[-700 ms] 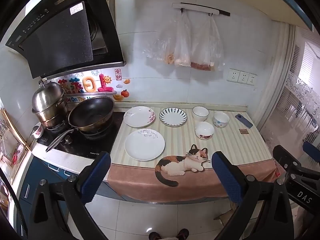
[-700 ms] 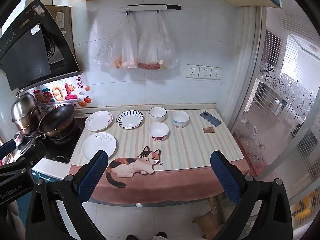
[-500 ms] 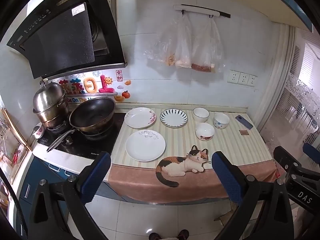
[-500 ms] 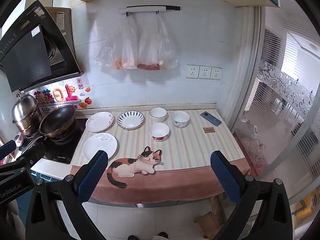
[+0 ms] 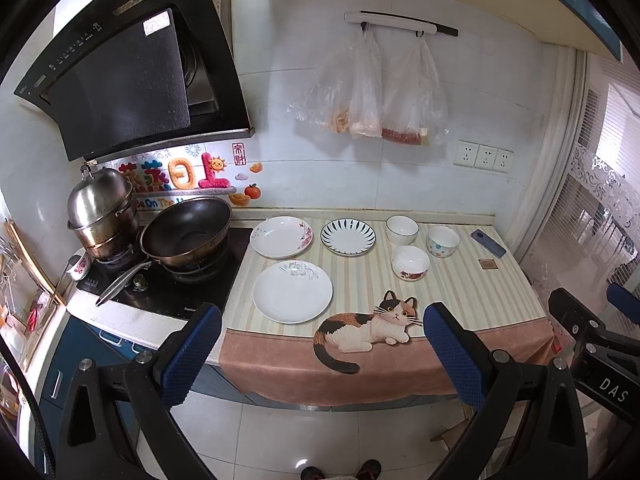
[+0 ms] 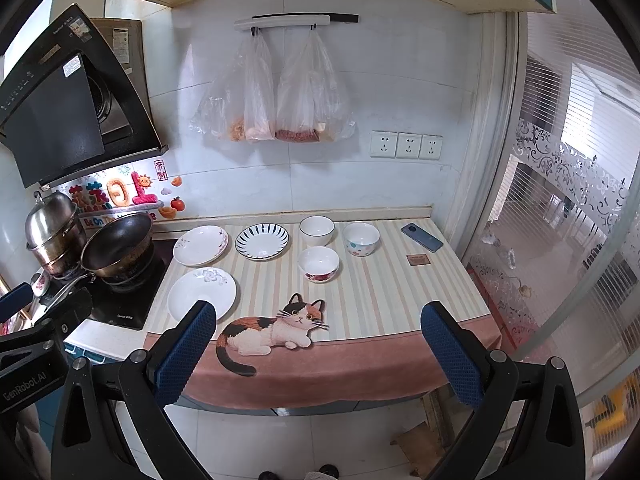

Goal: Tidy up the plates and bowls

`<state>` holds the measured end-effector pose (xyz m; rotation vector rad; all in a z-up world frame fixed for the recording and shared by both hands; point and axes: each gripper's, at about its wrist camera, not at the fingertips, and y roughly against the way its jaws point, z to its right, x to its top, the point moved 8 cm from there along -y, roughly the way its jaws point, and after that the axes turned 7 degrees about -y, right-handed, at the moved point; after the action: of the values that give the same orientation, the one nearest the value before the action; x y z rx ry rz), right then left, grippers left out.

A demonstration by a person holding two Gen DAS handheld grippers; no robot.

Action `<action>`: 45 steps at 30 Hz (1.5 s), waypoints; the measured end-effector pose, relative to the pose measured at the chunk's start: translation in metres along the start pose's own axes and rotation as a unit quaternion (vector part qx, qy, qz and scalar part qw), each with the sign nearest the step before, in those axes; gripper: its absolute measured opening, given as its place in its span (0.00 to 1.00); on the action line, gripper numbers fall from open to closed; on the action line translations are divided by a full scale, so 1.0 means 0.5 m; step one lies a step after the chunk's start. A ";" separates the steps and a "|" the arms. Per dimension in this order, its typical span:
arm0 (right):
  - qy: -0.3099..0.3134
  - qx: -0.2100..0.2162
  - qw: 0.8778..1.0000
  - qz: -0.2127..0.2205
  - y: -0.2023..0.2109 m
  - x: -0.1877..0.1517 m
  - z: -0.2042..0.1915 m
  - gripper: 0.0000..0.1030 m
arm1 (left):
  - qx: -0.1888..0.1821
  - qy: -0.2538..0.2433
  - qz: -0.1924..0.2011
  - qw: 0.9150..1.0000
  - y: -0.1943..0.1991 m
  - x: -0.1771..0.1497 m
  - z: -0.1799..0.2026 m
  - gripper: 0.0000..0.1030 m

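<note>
Both tools — left tool, right tool — gape empty, bodies cut off below; striped tabletop carries plates and bowls in a tiled kitchen.

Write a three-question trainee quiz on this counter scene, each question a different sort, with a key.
1. True or false: the left gripper is shut on a plate.
2. Multiple choice: which dish lies nearest the wok? A. the striped plate B. the plate with pink flowers C. the dotted bowl
3. Fill in: the phone lies at the counter's ____ end.

Key
1. False. Both the left gripper and the right gripper hang open short of the counter, holding nothing.
2. B. It sits right beside the stove; the striped plate comes next, and the bowls lie further right.
3. Right, past the three bowls, near the glass partition.
</note>
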<state>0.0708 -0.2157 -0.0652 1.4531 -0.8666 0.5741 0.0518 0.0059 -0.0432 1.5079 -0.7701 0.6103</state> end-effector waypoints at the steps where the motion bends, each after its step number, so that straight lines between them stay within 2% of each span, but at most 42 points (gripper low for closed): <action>1: 0.000 0.000 1.000 0.001 0.002 0.000 -0.002 1.00 | 0.000 0.000 0.001 1.000 0.001 0.001 -0.001 1.00; 45: 0.003 0.008 1.000 0.001 0.022 0.003 -0.018 1.00 | -0.001 0.008 0.006 1.000 0.015 0.008 -0.003 1.00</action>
<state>0.0647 -0.2063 -0.0565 1.4654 -0.8612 0.5873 0.0487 0.0071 -0.0350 1.4961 -0.7665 0.6299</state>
